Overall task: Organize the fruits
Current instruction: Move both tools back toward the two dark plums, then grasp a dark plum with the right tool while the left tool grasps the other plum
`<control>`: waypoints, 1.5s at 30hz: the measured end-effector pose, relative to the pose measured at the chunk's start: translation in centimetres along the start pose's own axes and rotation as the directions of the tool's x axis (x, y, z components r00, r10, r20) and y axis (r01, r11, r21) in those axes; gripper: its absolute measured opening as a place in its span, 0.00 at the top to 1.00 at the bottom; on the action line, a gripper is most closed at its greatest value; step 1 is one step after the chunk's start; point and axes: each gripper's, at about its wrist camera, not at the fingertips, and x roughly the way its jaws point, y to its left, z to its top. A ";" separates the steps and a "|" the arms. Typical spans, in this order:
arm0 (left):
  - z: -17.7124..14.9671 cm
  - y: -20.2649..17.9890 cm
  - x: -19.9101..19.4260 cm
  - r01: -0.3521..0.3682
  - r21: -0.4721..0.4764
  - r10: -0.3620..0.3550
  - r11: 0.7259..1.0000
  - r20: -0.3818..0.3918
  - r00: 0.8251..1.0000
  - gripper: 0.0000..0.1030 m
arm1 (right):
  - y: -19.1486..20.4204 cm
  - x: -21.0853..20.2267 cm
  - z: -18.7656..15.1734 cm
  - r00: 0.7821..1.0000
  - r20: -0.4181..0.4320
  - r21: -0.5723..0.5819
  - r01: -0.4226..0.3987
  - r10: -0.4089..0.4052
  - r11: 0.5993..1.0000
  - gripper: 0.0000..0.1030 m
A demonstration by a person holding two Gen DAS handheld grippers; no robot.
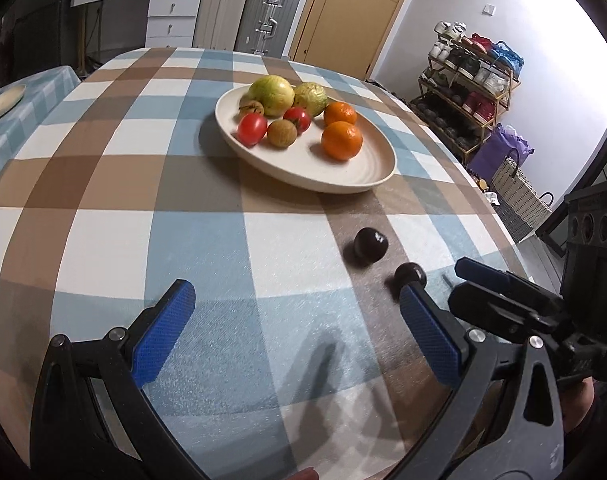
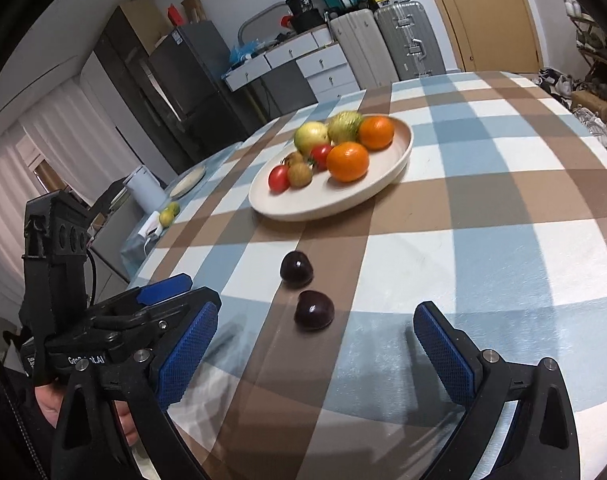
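A cream plate on the checked tablecloth holds two oranges, two red tomatoes, two yellow-green fruits and two small brown fruits. Two dark plums lie on the cloth in front of the plate, one farther and one nearer. My left gripper is open over bare cloth, with the nearer plum just beyond its right fingertip. My right gripper is open and empty, with the nearer plum just ahead of its gap.
A second table to the left carries another plate, a few fruits and a white jug. Suitcases and drawers stand at the back, a shoe rack at the right. The table edge runs close on the right.
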 end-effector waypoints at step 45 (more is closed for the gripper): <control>0.4 0.0 -0.3 -0.004 0.008 0.004 1.000 0.001 1.000 0.01 | -0.3 0.1 0.5 0.999 0.024 0.017 0.025 -0.025 1.000 0.76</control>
